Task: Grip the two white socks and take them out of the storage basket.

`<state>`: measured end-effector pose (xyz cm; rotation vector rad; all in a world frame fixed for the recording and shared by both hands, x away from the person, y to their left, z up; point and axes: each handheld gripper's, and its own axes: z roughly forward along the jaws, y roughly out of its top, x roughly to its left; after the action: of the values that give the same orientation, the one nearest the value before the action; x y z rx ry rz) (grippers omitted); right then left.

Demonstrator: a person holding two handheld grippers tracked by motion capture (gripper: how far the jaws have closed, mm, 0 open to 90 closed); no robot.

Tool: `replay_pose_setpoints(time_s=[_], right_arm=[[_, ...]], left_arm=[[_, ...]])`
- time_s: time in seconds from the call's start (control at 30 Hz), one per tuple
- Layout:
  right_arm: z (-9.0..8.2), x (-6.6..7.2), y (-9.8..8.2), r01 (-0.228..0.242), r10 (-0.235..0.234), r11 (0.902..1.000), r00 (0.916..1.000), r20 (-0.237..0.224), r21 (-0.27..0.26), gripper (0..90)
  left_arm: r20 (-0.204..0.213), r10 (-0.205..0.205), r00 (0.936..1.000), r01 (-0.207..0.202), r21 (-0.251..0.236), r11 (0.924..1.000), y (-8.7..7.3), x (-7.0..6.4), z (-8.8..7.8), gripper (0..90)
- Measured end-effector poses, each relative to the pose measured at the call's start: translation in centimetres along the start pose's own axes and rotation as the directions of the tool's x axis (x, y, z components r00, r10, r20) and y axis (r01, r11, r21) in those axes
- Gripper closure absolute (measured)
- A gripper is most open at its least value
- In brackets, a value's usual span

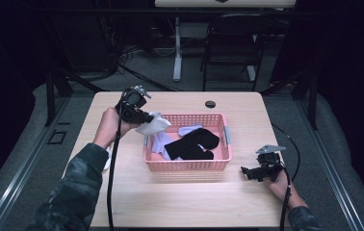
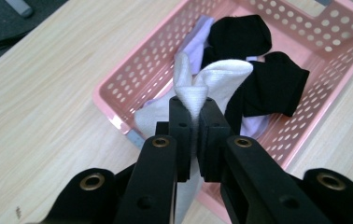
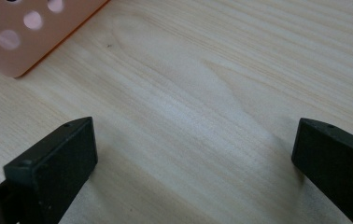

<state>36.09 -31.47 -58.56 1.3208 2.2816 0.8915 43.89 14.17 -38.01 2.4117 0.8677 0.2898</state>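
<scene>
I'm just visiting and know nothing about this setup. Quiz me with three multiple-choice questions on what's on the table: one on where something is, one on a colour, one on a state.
1. Where do the black socks lie?
A. In the pink basket
B. On the bare table
C. On the chair

2. What colour is the sock that the left gripper grips?
A. Black
B. White
C. Red

3. How do the jaws of the right gripper stand?
A. Shut on a sock
B. Shut on nothing
C. Wide open over bare wood

Answers: 1 A, they lie between the basket's walls; 2 B, white fabric is pinched between the jaws; 3 C, the jaws stand far apart with table between.
</scene>
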Motion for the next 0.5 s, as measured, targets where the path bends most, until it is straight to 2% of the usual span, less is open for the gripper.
replay_pose_setpoints(time_s=[0.27,0.5], right_arm=[[0.0,0.0,0.0,0.0,0.0,1.0,1.0,0.001,0.0,0.0],[0.0,0.0,0.0,0.0,0.0,1.0,1.0,0.001,0.0,0.0]], left_arm=[[-0.019,-0.045,0.9988,0.045,-0.017,0.9989,-1.4,1.4,-1.5,85.8],[-0.04,-0.089,0.9953,0.088,-0.02,0.9959,-3.3,2.5,-2.6,85.8]])
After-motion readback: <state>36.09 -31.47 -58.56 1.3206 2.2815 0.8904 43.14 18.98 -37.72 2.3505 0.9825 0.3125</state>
